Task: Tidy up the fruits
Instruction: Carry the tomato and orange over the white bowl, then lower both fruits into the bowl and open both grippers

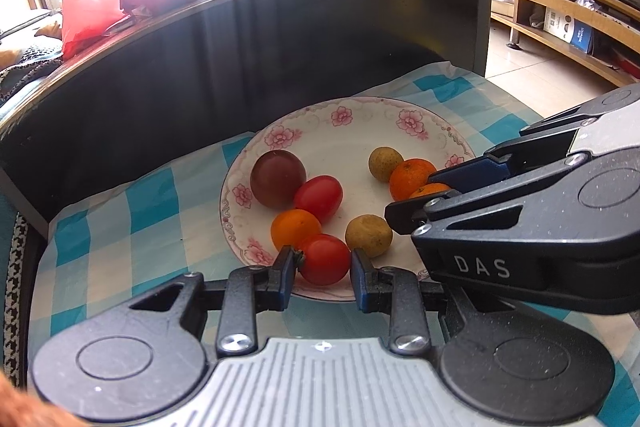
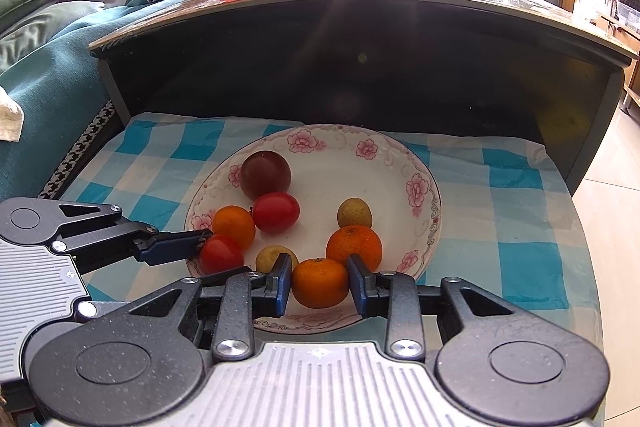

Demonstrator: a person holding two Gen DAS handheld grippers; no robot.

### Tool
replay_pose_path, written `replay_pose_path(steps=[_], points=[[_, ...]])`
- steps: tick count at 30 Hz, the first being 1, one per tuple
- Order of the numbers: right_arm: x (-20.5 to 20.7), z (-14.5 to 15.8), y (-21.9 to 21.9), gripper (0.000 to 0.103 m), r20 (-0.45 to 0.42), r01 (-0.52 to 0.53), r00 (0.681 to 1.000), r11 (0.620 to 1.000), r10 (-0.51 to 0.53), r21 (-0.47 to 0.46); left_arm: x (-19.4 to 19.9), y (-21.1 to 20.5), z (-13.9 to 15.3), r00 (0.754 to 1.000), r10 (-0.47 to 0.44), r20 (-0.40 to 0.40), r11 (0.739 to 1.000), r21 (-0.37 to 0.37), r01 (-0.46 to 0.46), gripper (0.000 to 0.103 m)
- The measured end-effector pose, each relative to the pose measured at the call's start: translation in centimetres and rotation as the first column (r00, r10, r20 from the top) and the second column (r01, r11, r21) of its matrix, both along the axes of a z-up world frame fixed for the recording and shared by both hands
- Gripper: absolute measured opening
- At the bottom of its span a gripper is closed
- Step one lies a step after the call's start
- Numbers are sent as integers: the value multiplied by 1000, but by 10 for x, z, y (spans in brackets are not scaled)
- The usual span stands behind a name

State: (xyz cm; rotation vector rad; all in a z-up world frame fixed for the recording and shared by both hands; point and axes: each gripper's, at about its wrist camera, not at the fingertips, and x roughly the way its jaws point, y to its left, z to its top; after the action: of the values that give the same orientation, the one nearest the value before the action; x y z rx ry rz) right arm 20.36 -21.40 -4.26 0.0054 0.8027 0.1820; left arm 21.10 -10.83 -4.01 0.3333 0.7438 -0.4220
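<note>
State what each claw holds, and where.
Left claw straddles a red tomato at its sides; right claw an orange. Whether the pads grip cannot be told.

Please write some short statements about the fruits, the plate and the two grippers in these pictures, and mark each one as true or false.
1. The left gripper has a red tomato between its fingers. True.
2. The right gripper brackets a yellow-green fruit. False: a small orange sits between its fingers.
3. The plate has pink flowers on its rim. True.
4. The plate stands on bare wood. False: it rests on a blue and white checked cloth.
5. The dark purple fruit lies on the cloth beside the plate. False: it lies on the plate, touching another red tomato.
</note>
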Motion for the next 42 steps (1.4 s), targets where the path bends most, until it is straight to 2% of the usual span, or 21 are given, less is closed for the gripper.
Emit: replay_pose_path(steps=[6, 42], points=[[0, 1, 2, 32, -1, -3, 1000, 1000, 3, 5, 0, 0, 0, 1000, 1, 0, 1000, 0, -1, 39], [-10, 16, -4, 33, 36, 26, 999, 999, -27, 36, -6, 4, 18, 999, 34, 22, 998, -53, -33, 40]])
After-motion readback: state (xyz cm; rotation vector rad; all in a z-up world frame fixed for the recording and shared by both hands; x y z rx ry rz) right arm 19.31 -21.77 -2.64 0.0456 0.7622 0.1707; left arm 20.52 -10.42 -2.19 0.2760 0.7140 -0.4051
